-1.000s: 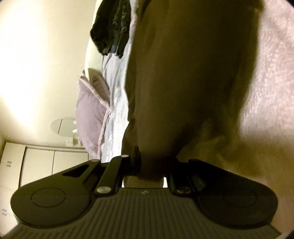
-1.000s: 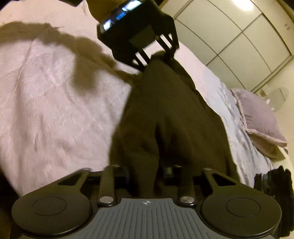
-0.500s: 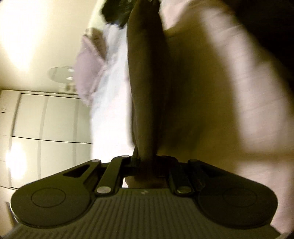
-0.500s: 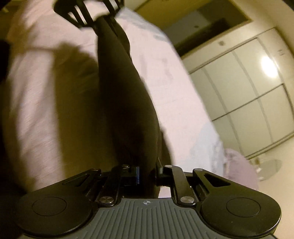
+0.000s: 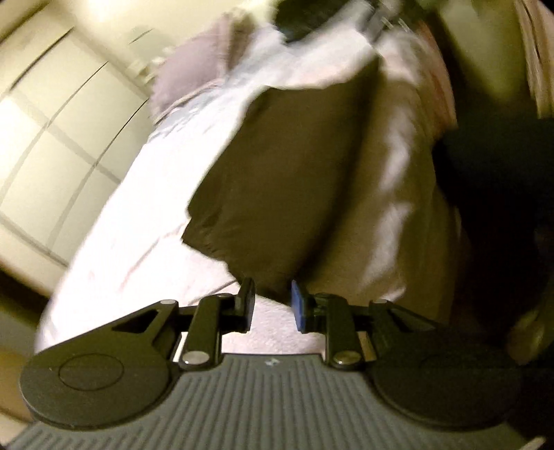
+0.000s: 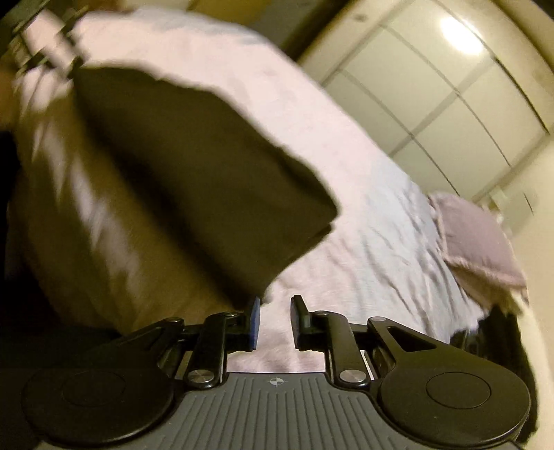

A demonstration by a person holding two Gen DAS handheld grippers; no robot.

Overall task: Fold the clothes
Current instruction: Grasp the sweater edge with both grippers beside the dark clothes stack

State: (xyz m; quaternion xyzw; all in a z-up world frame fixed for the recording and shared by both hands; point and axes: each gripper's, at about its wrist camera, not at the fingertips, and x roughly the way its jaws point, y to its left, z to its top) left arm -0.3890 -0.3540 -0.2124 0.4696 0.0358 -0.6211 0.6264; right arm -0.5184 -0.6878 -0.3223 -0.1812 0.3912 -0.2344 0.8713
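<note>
Garment (image 5: pixel 277 194), dark brown, lies flat on bed (image 5: pixel 145 221) just ahead of both tools, nearest corner at the fingertips. Left tool (image 5: pixel 271 304): jaws parted, nothing between them, pale bedcover showing in the gap. Right tool (image 6: pixel 275 318): likewise parted and unloaded, garment (image 6: pixel 194 180) ahead-left of it. Pillow (image 6: pixel 477 239) far ahead-right. Frames motion-blurred.

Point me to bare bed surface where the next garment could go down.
Free: pale bedspread between the dark brown garment and the lilac pillow; also the strip right ahead of the open right gripper. Crowded: the garment's patch, and the dark clothes pile beside the pillow. Left gripper is open too.
</note>
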